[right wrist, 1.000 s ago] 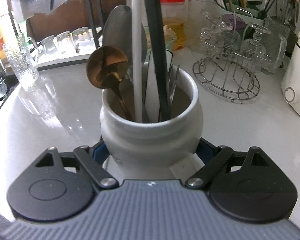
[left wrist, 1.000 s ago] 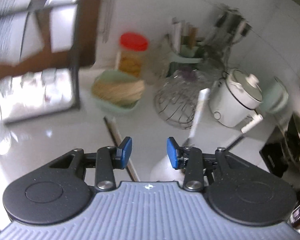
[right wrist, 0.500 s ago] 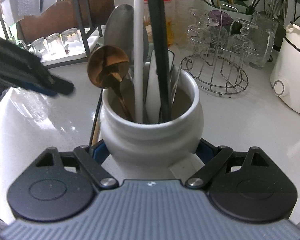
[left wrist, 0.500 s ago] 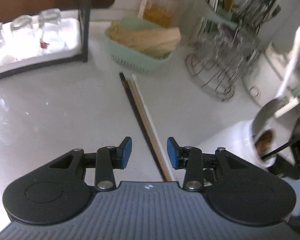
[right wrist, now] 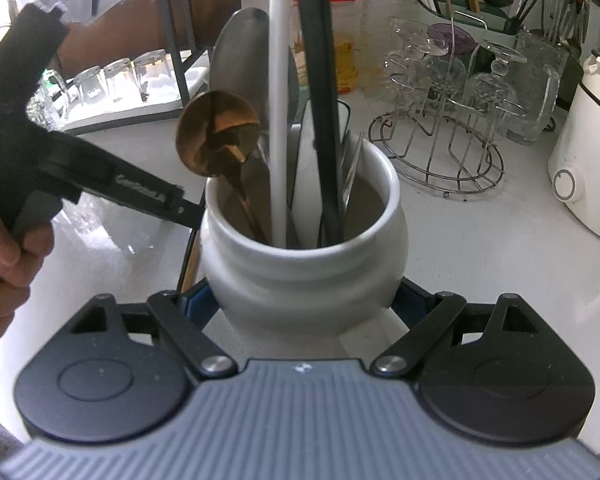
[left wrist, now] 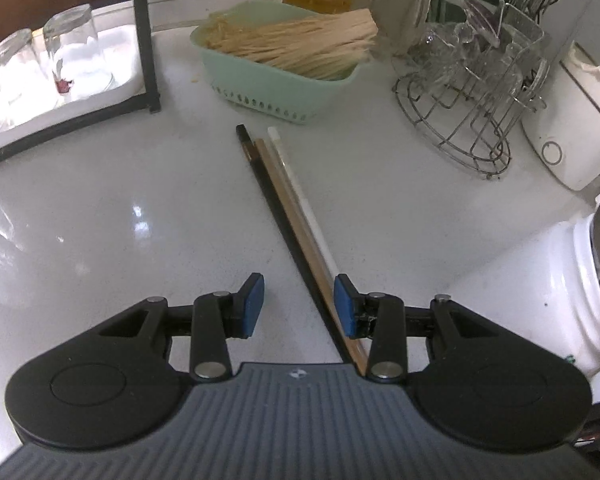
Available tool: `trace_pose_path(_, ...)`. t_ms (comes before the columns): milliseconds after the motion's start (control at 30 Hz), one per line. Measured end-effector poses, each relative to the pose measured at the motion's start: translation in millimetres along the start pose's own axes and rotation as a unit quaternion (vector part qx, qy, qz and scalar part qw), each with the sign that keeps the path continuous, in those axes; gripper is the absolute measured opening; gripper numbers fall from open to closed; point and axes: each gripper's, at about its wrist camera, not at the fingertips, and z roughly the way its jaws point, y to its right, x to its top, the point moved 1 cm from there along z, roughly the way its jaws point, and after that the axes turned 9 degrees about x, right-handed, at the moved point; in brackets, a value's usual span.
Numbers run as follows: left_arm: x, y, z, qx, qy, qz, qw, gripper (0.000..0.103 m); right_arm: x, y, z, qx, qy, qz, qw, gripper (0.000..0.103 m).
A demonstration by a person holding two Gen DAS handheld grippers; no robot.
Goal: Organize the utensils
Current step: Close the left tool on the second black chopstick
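White and glossy, the tabletop (left wrist: 112, 216) carries three long utensils (left wrist: 288, 200) lying side by side: one black, one wooden, one white, perhaps chopsticks. They run from just in front of the green basket (left wrist: 284, 76) down toward your left gripper (left wrist: 299, 306). Its fingers (left wrist: 253, 306) are spread and hold nothing; the sticks pass through the gap close to the right pad and go on under it, and I cannot tell if that pad touches them. Your right gripper (right wrist: 306, 312) has its fingers pressed on both sides of the white ceramic jar (right wrist: 304, 256), which stands on the tabletop just beside the sticks and holds a copper spoon (right wrist: 218, 138), a steel ladle and some long handles. In the right wrist view your left hand (right wrist: 4, 256) is seen at the left of the jar. I judge the step in hand is the pickup of the loose sticks, while the jar is steadied to receive them. The next move calls for you to center the bundle between the pads, go down until they flank it, and close firmly, because thin round sticks on a smooth surface may roll apart. Behind stand a wire glass rack (left wrist: 472, 108) and upturned glasses (left wrist: 76, 52).
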Motion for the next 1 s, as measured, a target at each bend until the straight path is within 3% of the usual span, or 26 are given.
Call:
trace_pose_path(233,4,4,0,0.024,-0.006,0.009,0.9997,0.044,-1,3,0,0.007,0.002,-0.006,1.000,0.091)
trace_pose_path(767,3,-1,-5,0.060,-0.004,-0.028,0.9978,0.044,-3,8,1,0.026,0.005,-0.013,1.000,0.092)
trace_pose_path(1000,4,11,-1,0.075,-0.006,0.010,0.9971,0.044,-3,11,2,0.026,0.009,-0.007,1.000,0.092)
